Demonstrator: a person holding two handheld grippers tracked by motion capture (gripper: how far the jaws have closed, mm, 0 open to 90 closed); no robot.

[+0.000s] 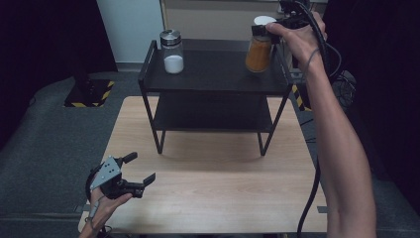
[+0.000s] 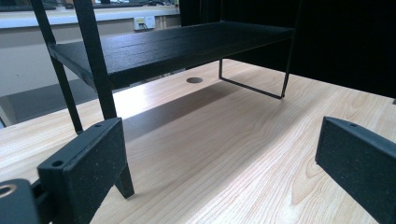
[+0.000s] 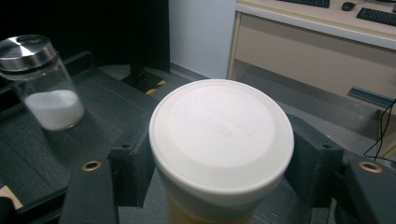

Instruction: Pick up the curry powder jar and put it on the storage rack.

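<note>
A jar of orange powder [image 1: 259, 53] with a white lid [image 3: 220, 134] hangs tilted just above the right end of the black shelf rack's top [image 1: 218, 74]. My right gripper [image 1: 265, 30] is shut on it just below the lid, both pads pressing its neck [image 3: 219, 186]. A glass jar of white powder [image 1: 173, 51] with a metal cap [image 3: 28, 49] stands on the shelf's left end. My left gripper [image 1: 139, 169] rests low over the wooden table [image 1: 218, 198] at the front left, jaws wide open with nothing between them [image 2: 224, 163].
The rack has a lower shelf [image 1: 213, 116] and thin legs on the table [image 2: 252, 86]. A round hole [image 2: 194, 80] sits in the tabletop under it. A black cable [image 1: 312, 198] trails down the right side. A desk with keyboards [image 3: 327, 28] stands behind.
</note>
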